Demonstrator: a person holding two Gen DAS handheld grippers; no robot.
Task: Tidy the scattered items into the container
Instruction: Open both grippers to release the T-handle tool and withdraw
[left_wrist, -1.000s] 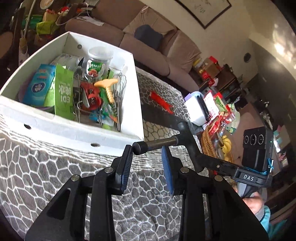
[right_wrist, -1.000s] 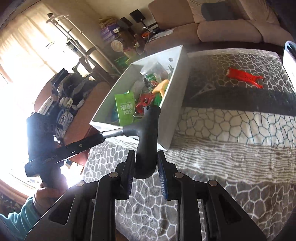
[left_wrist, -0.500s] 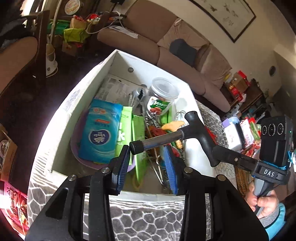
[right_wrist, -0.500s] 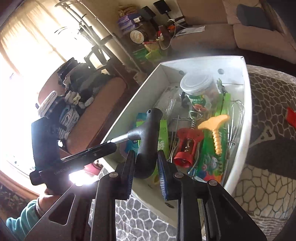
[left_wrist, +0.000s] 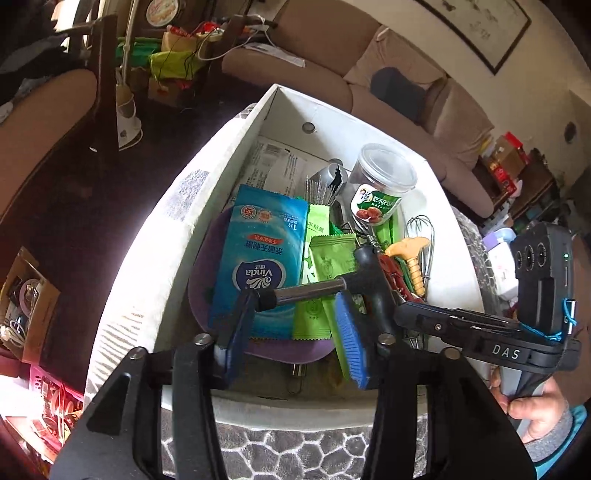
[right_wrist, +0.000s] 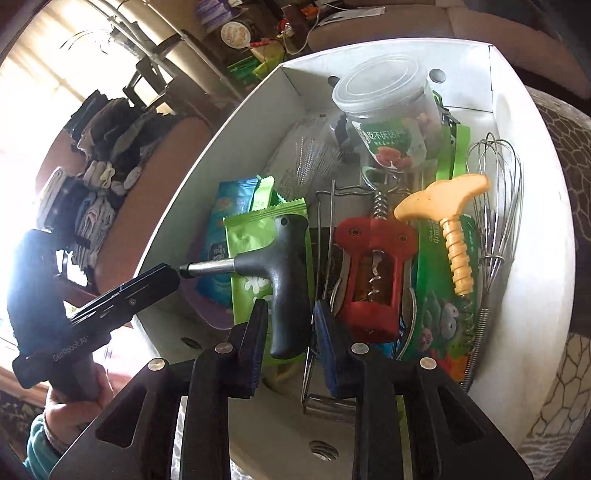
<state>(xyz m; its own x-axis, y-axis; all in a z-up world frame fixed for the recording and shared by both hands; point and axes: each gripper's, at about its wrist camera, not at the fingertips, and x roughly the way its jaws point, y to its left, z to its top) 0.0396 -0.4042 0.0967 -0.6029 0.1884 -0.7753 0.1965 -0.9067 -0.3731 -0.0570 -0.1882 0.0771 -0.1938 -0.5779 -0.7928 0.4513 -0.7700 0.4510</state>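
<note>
On the far left the left gripper (left_wrist: 293, 317) hangs over the white box (left_wrist: 184, 221) with its jaws apart, the steel shaft tip of the T-handle tool (left_wrist: 369, 284) poking between them, just above the blue tissue pack (left_wrist: 258, 266) and a green sachet (left_wrist: 325, 258). Moving right, the right gripper (right_wrist: 290, 325) has its jaws clamped on the tool's black grip, holding it in the air over the box contents. Further right inside the box lie the red corkscrew (right_wrist: 373, 273), the yellow-handled screw (right_wrist: 443, 199) and the wire whisk (right_wrist: 495, 192), with a clear lidded jar (right_wrist: 388, 110) behind them.
</note>
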